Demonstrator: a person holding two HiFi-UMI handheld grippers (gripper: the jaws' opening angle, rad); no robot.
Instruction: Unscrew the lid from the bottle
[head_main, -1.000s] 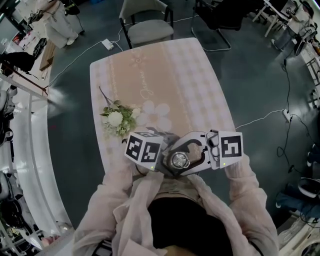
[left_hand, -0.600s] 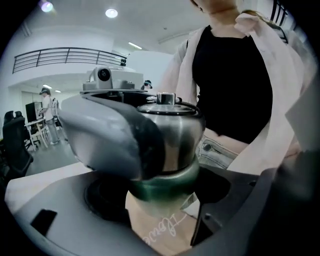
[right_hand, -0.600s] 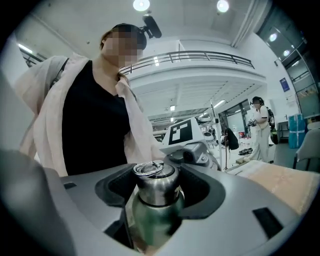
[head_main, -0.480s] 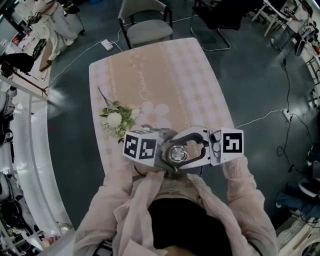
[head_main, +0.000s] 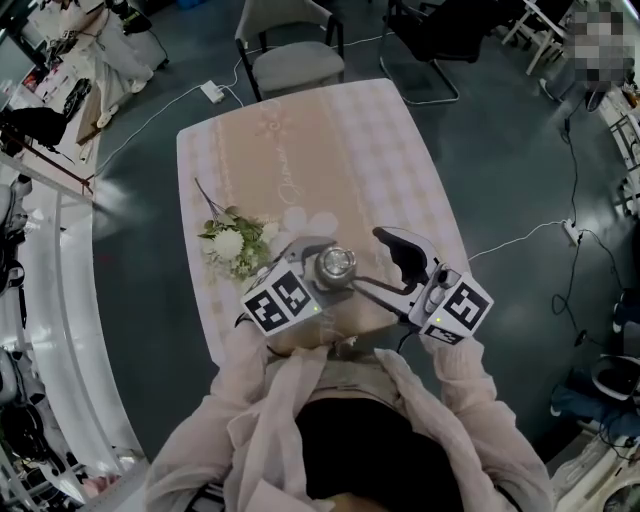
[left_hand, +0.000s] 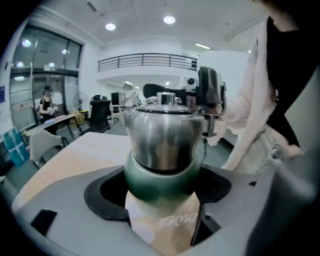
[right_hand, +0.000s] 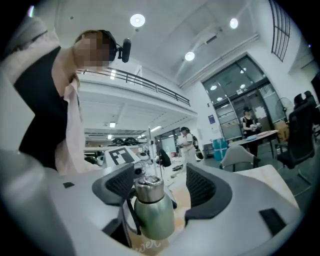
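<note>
Left gripper (left_hand: 160, 205) pinches bottle (left_hand: 162, 172) steady, mid-frame; right gripper (head_main: 372, 262) jaws just opened wide, lid (head_main: 337, 265) untouched between them, likely to regrip

Bottle (left_hand: 160, 172): dark green body. Lid (left_hand: 162, 130): brushed silver metal.

Worktop (head_main: 330, 150): beige centre panel with white flower print and white script, bordered by a pale pink-and-white check.

Bouquet (head_main: 235, 240), at the worktop's left edge: white blooms, green leaves.

Left hand-held gripper (head_main: 330, 270) and right hand-held gripper (head_main: 372, 262): grey shells, black jaw pads. Each marker cube (head_main: 283, 298): black squares on white.

Sleeve (head_main: 480, 400): pale pink.

Floor (head_main: 500, 170): dark grey.
</note>
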